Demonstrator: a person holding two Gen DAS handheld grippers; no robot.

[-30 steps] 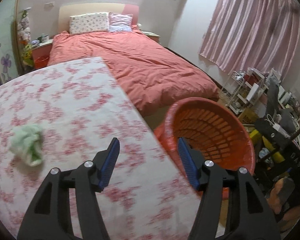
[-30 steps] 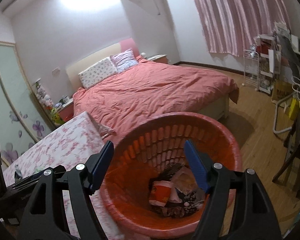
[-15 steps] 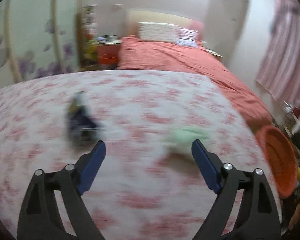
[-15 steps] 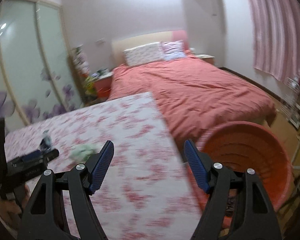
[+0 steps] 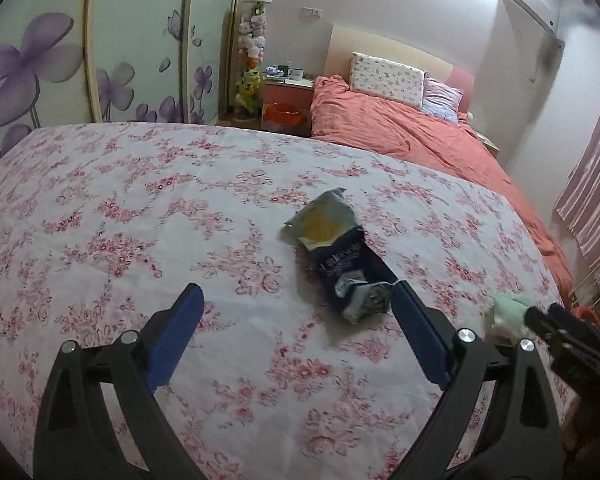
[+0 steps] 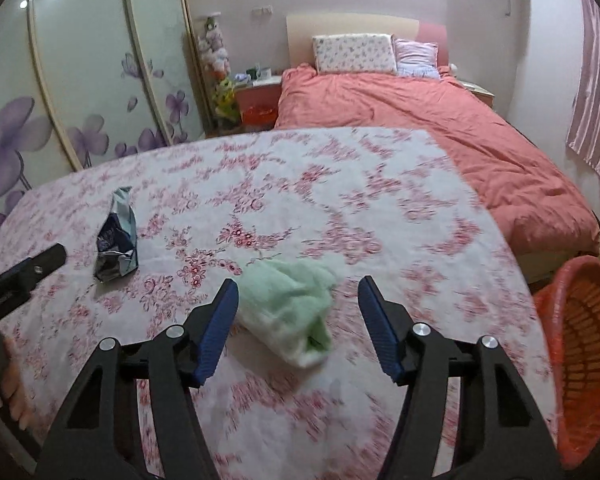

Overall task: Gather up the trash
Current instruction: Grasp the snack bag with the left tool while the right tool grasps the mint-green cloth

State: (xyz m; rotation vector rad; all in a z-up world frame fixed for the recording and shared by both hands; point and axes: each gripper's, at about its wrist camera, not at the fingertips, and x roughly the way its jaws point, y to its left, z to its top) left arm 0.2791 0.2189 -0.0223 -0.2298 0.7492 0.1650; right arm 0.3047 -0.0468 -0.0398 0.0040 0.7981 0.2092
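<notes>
Over the floral worktop (image 5: 120, 208), left gripper (image 5: 296, 312) opens wide toward the chip bag (image 5: 340, 256), right gripper (image 6: 298, 304) narrows, empty, around the green wad (image 6: 292, 304), one item each for the orange basket (image 6: 580, 360).

White tablecloth (image 5: 140, 208) with pink-red floral print. Crumpled dark-blue and silver snack bag (image 5: 340, 264), yellow patch inside mouth. Pale-green and white crumpled cloth wad (image 6: 288, 312). Orange-red slatted plastic basket (image 6: 580, 360). Salmon bedspread (image 6: 440, 128). Purple flowers on pale-green wardrobe doors (image 5: 40, 68).

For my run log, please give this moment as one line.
left gripper: opening, near snack bag | right gripper: closing around green wad | basket: right
</notes>
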